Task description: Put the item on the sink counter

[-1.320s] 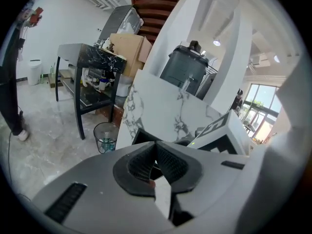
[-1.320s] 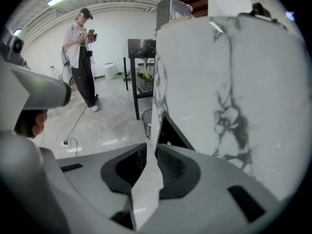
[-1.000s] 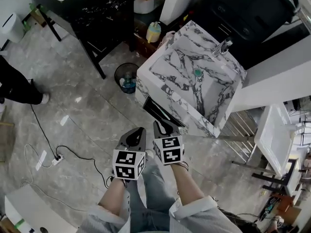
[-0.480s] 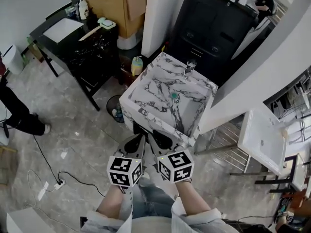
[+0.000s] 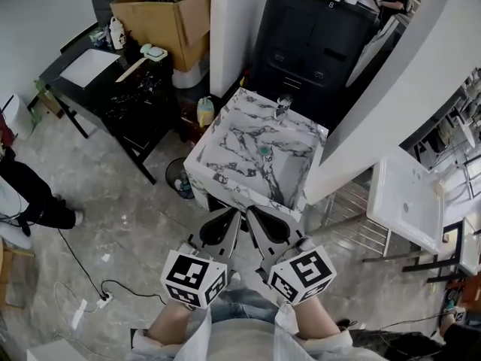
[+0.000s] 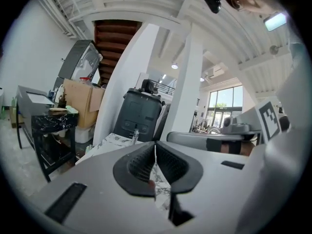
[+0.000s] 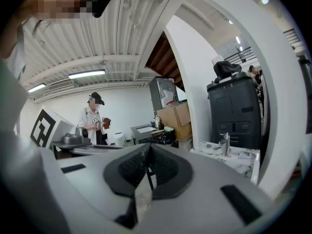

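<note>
The marble sink (image 5: 225,130) stands ahead of me, with a chrome faucet (image 5: 283,107) at its back rim and a green drain plug (image 5: 264,150) in the basin. My left gripper (image 5: 228,218) and right gripper (image 5: 255,215) hover side by side just before its front edge. In the left gripper view the left gripper (image 6: 155,147) is shut and empty, with the faucet (image 6: 135,134) beyond it. The right gripper (image 7: 148,149) has just been closing and is shut on nothing. A yellow bottle (image 5: 205,111) stands low beside the sink's left wall.
A black marble-topped table (image 5: 128,96) at the left carries a white bottle (image 5: 116,32), a brush and a green sponge (image 5: 154,52). Behind are a cardboard box (image 5: 161,13) and a black cabinet (image 5: 312,28). A bin (image 5: 180,177) sits by the sink. A person (image 7: 95,123) stands off left.
Both grippers have risen and now sit slightly apart, lower in the head view. The view has swung up to show more of the table, box and cabinet. The right jaws have closed.
</note>
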`<state>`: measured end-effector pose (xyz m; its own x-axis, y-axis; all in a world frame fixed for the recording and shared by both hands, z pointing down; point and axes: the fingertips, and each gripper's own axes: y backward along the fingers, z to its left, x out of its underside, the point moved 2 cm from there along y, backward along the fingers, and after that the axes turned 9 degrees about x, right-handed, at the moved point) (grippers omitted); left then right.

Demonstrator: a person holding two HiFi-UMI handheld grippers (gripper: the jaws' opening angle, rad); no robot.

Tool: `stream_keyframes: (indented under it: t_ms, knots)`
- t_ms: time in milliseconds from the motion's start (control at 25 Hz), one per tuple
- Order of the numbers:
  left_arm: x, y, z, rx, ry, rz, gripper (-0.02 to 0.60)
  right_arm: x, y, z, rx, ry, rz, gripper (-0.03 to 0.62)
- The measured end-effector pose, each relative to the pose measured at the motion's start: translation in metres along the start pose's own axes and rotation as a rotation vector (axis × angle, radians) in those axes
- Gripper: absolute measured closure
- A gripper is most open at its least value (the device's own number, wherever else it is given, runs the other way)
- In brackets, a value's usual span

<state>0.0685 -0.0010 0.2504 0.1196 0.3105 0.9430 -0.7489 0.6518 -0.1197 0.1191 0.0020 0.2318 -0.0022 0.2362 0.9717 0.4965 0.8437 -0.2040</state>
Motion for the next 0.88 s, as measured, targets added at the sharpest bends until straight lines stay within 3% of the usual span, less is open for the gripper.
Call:
stream_keyframes:
  t_ms: [400,880]
  knots:
    - [-0.025,0.013,-0.019,0.065,-0.05,-0.031,0.56,-0.016,0.018,0.006,0.001,0.02,-0.033,0.583]
    - [-0.024,0.012,-0.027,0.051,-0.068,-0.046,0.56,-0.013,0.026,0.003,-0.007,0.039,-0.032,0.585]
